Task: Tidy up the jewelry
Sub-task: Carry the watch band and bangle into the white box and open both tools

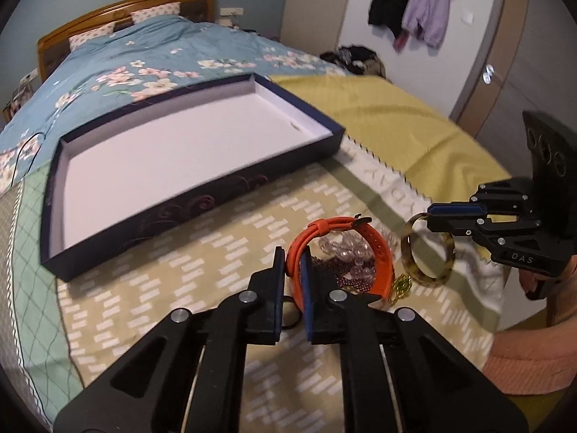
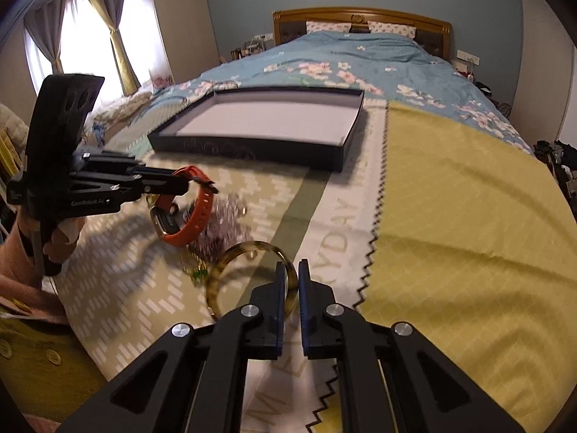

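Looking along the left gripper, its two fingers are closed onto the strap of the orange watch, pinching one side of the loop so the band hangs from the grip rather than lying flat; below and behind it sits a heap of beads and a small green pendant, all on the patterned bedspread; the open box, dark-walled and white inside, lies further up the bed with nothing in it, so it is probably where the pieces are meant to go; off to the right the right gripper has its fingers clamped on the rim of the brown bangle, which stands on edge.

From the right wrist, the bangle is gripped at its near-right rim between the closed fingers, one inside the ring and one outside, a hold that suits a stiff hoop; the watch hangs from the left gripper just above the beads; the box lies ahead, well apart from both pieces; each tool holds its own item, seemingly so both can travel there together.
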Available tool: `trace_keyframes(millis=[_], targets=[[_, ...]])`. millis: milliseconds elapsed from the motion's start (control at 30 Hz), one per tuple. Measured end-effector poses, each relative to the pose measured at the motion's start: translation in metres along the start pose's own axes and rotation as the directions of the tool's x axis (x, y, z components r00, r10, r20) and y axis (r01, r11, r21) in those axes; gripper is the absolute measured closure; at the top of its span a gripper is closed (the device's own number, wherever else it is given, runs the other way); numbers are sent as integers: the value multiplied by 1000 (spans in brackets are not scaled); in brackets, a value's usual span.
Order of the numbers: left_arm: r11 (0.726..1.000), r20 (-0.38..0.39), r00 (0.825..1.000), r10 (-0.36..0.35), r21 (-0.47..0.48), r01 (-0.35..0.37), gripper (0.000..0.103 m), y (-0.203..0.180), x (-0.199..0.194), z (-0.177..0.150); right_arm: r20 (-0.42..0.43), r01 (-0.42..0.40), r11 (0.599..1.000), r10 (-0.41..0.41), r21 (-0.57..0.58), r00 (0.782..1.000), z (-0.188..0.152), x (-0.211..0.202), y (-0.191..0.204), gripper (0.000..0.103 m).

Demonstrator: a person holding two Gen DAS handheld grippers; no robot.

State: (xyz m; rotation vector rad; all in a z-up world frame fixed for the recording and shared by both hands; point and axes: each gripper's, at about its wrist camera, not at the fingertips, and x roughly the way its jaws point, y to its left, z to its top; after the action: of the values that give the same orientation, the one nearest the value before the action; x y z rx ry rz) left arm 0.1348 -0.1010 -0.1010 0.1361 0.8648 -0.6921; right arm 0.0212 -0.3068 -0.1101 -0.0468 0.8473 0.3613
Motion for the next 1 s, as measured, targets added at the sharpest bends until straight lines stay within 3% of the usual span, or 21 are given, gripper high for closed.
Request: trace_keyframes(millis=[167,433,733,1000], targets=[[996,70,997,24,-89,-18,94,25,-27,8,62,-4,1000,3,11,998,23,-12,-6,97],[973,136,978,159,-190,-131,94,68,-53,37,158,-19,999,26,-45,987,89,3,-4,97],[929,91,963,252,-303,-214,93,123,-31,80,151,-30,998,39,-59,988,167,66,-9,97],[911,25,963,268,-331,-245,93,163,14,110,86,1,998,5,-68,996,200,119,-11,97]])
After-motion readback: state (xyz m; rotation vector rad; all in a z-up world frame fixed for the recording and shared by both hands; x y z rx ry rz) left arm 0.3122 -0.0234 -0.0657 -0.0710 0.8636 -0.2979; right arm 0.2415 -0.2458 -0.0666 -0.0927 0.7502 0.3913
